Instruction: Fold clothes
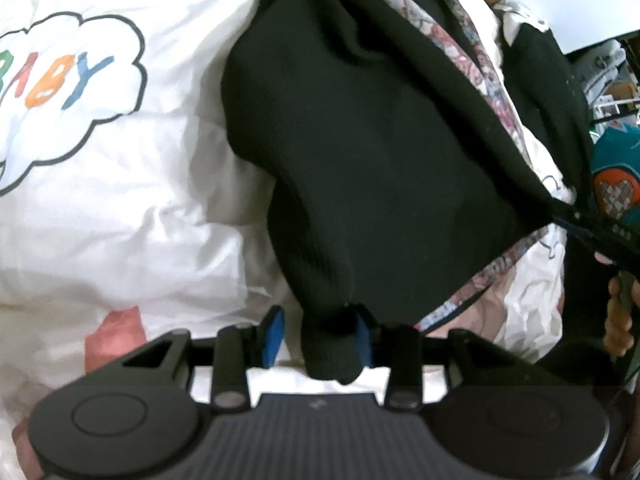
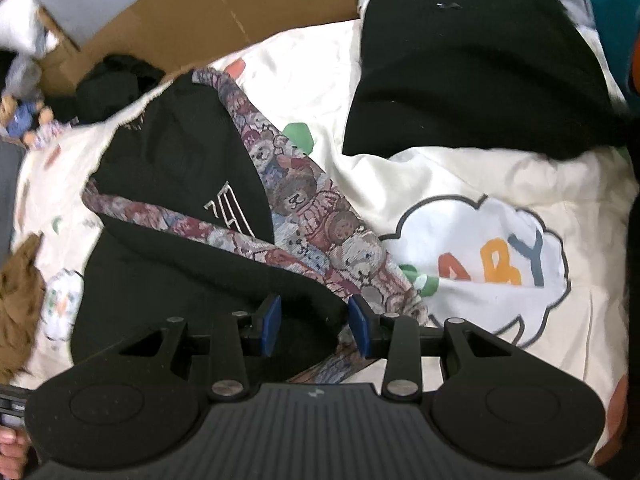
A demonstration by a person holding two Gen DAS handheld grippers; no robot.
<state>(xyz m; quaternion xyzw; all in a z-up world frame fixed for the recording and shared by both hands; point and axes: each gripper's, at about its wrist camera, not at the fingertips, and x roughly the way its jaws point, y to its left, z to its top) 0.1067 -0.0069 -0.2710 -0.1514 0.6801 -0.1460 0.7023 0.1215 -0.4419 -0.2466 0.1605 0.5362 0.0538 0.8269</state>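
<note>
A black jacket [image 1: 380,140] with a bear-print lining [image 1: 472,60] hangs stretched over a white quilt [image 1: 120,208]. My left gripper [image 1: 319,322] is shut on its ribbed sleeve cuff [image 1: 332,352], which pokes back between the blue pads. At the right edge the hem runs taut to my right gripper [image 1: 612,240], held by a hand [image 1: 618,320]. In the right wrist view the jacket [image 2: 180,168] lies with white lettering and the bear-print lining [image 2: 304,208] showing. There my right gripper [image 2: 315,316] is shut on its black edge.
A second black garment [image 2: 472,72] lies folded at the far right of the quilt [image 2: 492,176], which bears a "BABY" cloud print [image 2: 492,256]. A cardboard box [image 2: 224,8], a small bear doll [image 2: 24,120] and brown plush [image 2: 20,292] sit around the left. A teal item [image 1: 612,176] is on the right.
</note>
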